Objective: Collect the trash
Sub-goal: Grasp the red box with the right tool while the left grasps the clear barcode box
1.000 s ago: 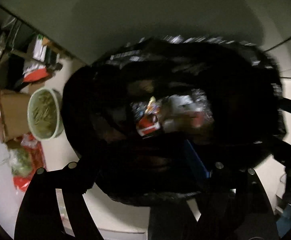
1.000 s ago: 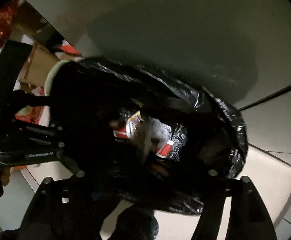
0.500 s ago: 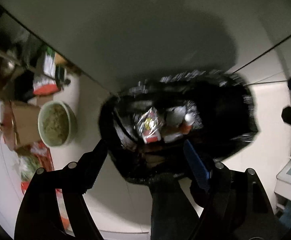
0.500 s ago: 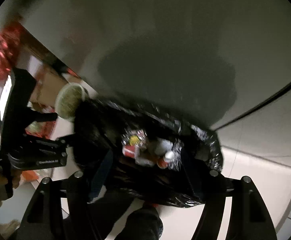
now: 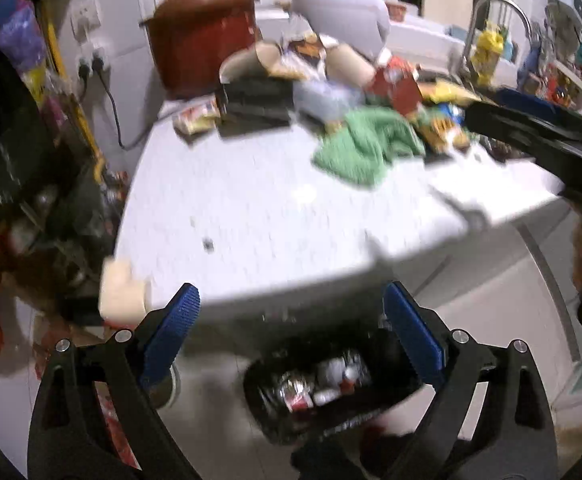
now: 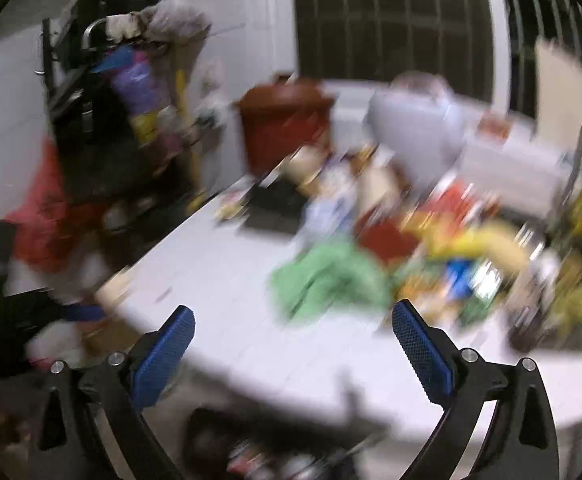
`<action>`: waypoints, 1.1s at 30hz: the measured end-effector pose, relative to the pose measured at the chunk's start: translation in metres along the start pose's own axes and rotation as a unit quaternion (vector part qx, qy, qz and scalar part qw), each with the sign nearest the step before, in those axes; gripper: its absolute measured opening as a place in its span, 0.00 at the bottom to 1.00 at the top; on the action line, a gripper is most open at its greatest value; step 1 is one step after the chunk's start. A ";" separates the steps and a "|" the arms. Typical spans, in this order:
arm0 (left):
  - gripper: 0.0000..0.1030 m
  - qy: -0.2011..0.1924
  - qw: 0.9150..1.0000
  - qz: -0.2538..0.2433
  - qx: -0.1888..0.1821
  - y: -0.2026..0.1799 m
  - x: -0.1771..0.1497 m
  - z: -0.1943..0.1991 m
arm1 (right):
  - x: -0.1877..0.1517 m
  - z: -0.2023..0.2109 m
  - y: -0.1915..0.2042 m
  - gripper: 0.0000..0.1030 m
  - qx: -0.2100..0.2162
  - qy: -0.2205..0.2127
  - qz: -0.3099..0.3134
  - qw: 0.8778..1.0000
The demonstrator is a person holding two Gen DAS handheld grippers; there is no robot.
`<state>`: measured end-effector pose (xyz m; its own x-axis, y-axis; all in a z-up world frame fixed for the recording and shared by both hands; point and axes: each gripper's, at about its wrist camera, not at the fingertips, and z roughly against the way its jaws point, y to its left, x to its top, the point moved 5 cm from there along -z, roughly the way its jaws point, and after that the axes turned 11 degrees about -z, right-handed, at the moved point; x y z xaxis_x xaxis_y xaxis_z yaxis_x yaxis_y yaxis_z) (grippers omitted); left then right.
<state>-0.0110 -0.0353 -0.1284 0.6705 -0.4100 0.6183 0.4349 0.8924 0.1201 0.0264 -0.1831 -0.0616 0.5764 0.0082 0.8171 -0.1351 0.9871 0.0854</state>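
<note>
Below and between the spread blue pads (image 5: 169, 340) of the left tongs (image 5: 291, 340), we see one black trash bag (image 5: 331, 384) on the floor, mouth open, holding several crushed red-and-white wrappers and cans that are too blurred to count. Both left fingers stand wide apart with nothing between them. Ahead of these tongs lies one white countertop (image 5: 259, 216), its near edge directly above the bag.

Beyond the left tongs, at the far side of the counter, we count one red-brown lidded pot (image 5: 203, 36), one pale rounded appliance (image 5: 339, 12), one black tray (image 5: 255, 104) and one crumpled green cloth (image 5: 367, 144). Mixed litter (image 5: 423, 96) is heaped behind the cloth and to its right, its pieces too smeared to number. One small snack packet (image 5: 195, 118) lies alone left of the tray. One cream-coloured block (image 5: 123, 296) sits just left of the left finger, at the counter's corner.

From the right wrist view, the right tongs (image 6: 293, 354) are likewise wide open and empty, their two blue pads (image 6: 421, 354) framing the counter's near edge. Ahead of them we see the same green cloth (image 6: 327, 280), pot (image 6: 287, 120) and litter (image 6: 463, 252), heavily blurred. The bag's dark rim (image 6: 227, 436) shows low between these fingers. The right tongs also appear at the right edge of the left view as one dark bar (image 5: 539, 140).
</note>
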 end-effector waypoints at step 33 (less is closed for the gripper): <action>0.88 0.005 0.997 0.070 -0.032 0.003 0.177 -0.125 | 0.026 0.002 -0.088 0.51 -0.024 0.025 -0.160 0.986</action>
<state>0.1841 -0.1292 -0.1157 0.7335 -0.2846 0.6172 0.3737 0.9274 -0.0165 0.0514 -0.2698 -0.0465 0.6226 -0.2988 0.7232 0.0973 0.9466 0.3073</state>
